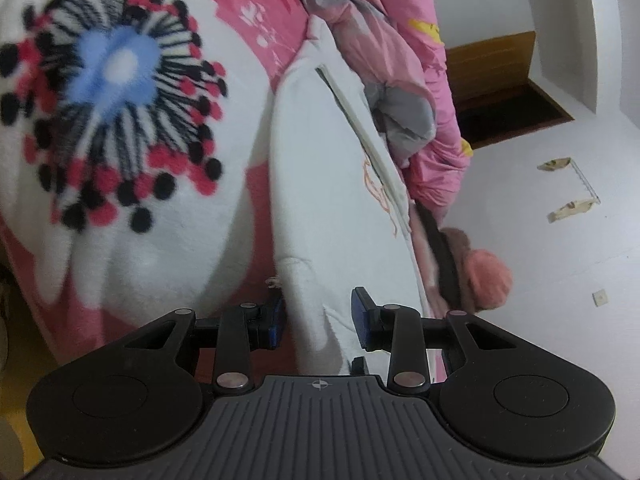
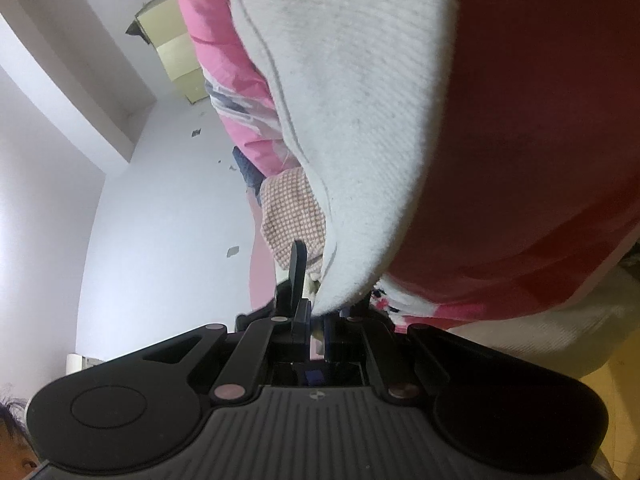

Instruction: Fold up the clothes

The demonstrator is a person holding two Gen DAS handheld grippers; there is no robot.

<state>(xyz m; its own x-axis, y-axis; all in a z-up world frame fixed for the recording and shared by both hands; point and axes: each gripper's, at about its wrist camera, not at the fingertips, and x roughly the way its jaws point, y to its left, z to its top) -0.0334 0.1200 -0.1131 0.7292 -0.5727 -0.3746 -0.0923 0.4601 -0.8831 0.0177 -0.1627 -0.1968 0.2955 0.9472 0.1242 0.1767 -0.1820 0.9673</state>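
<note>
Left gripper (image 1: 318, 322) parted, loose around a fold of white knit garment (image 1: 320, 184) lying ahead on flower-printed pink fleece blanket (image 1: 120, 120). Right gripper (image 2: 316, 332) clamped on the garment's hem, cloth draped above.

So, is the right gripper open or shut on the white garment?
Shut on it. The right gripper has its jaws nearly together, and the white garment runs down to a corner pinched between them.

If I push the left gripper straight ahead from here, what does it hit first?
Most likely the white garment: its fabric already lies between the open left gripper fingers and stretches ahead. The flower-print blanket lies off to the left.
</note>
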